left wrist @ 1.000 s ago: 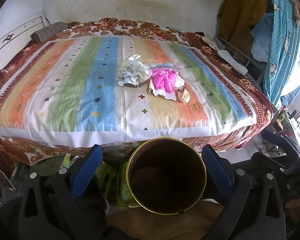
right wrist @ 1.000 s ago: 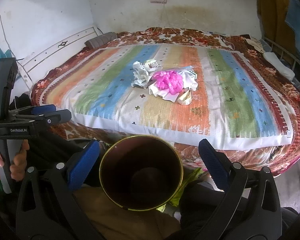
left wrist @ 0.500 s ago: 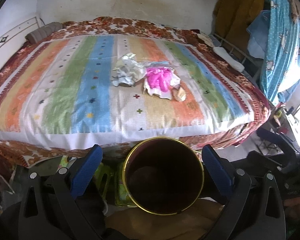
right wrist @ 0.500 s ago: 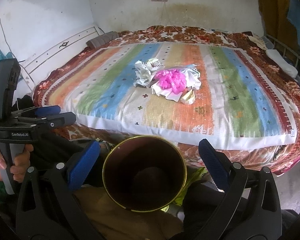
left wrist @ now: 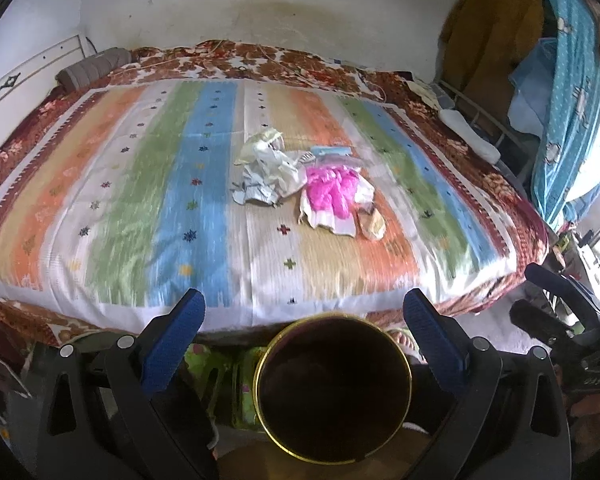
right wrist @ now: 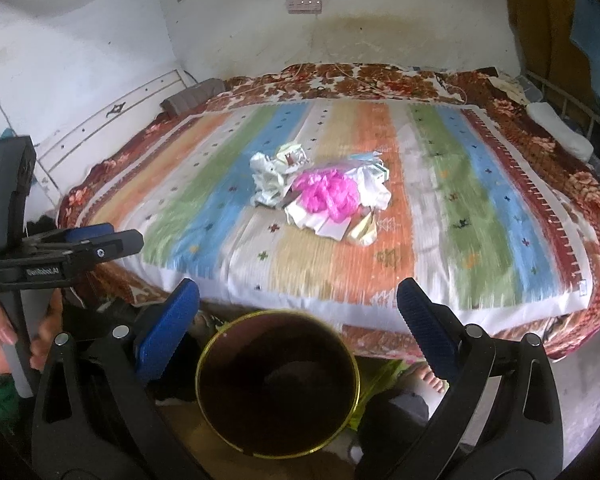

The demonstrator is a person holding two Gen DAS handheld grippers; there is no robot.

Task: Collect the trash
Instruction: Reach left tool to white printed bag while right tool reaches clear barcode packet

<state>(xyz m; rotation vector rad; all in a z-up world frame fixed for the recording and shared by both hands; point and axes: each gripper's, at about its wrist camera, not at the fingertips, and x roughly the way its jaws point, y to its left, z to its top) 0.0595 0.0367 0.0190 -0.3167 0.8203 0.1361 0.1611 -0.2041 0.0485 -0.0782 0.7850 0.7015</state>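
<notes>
Centrally on striped bed cover [left wrist: 148,184]: trash pile [left wrist: 300,184] of crumpled paper, pink plastic, wrappers. Nearer, below bed edge: dark gold-rimmed bin [left wrist: 334,388]. Left gripper [left wrist: 304,324] and right gripper [right wrist: 298,308], fingers spread wide, holding nothing, well short of pile.

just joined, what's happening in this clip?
A person holds a two-finger gripper in each hand, facing a bed with a striped cover. Both the left gripper and the right gripper are open and empty. A pile of trash, crumpled paper and pink plastic, lies mid-bed, untouched. A dark gold-rimmed bin sits below the grippers at the bed's near edge, with no trash visible inside.
</notes>
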